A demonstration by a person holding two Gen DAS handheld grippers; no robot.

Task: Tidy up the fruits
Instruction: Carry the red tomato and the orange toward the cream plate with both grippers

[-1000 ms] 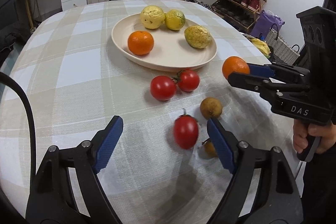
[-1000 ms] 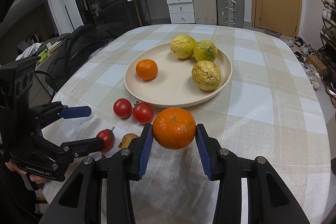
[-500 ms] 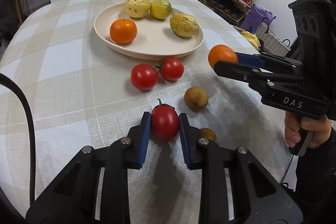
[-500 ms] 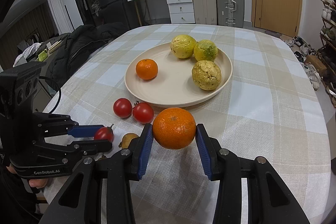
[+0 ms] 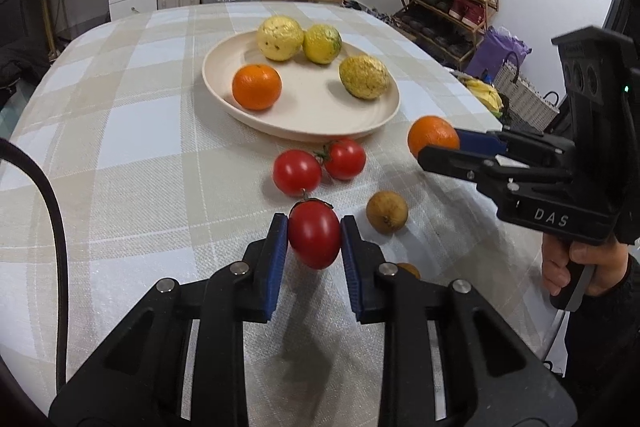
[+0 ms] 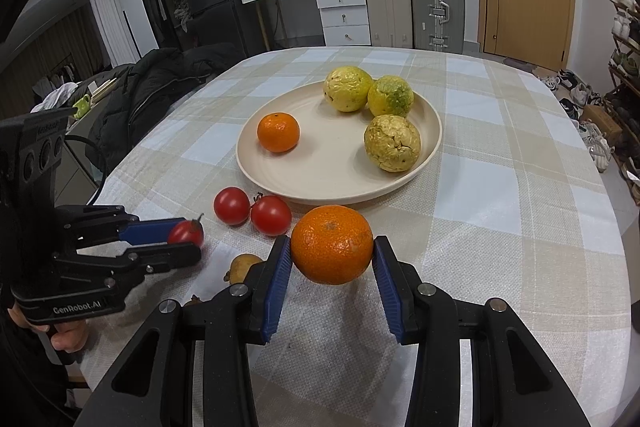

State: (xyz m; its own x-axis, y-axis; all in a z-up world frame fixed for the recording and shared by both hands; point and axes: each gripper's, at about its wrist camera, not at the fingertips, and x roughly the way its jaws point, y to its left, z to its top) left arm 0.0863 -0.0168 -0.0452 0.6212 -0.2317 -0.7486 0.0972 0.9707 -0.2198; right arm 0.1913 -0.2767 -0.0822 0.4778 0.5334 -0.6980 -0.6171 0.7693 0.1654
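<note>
— What am I looking at, biggest thing first?

— I see the surface (image 6: 520, 187) under a checked cloth, and toward its far half the cream plate (image 6: 296, 187). On the plate lie three yellow fruits (image 6: 392, 143), two touching at the far rim and one apart at the right rim, plus a small orange (image 6: 278, 132) near the left rim.

— And your two tools?

— My right hand-held gripper (image 6: 332, 259) is clamped on a bigger orange (image 6: 332, 245), blue pads pressed to both its sides, raised off the cloth just in front of the plate's near rim. My left hand-held gripper (image 5: 314, 239) is closed on a red tomato (image 5: 314, 233), stem pointing away from me, also clear of the cloth, with its shadow below.

— What remains loose?

— Two more tomatoes (image 5: 298, 172) sit touching each other on the cloth, just before the plate's near rim. A small brown fruit (image 5: 387, 212) rests to their right, nearer my edge. Another brownish one (image 5: 408, 269) peeks from behind my left tool's right finger; I cannot tell what it is.
</note>
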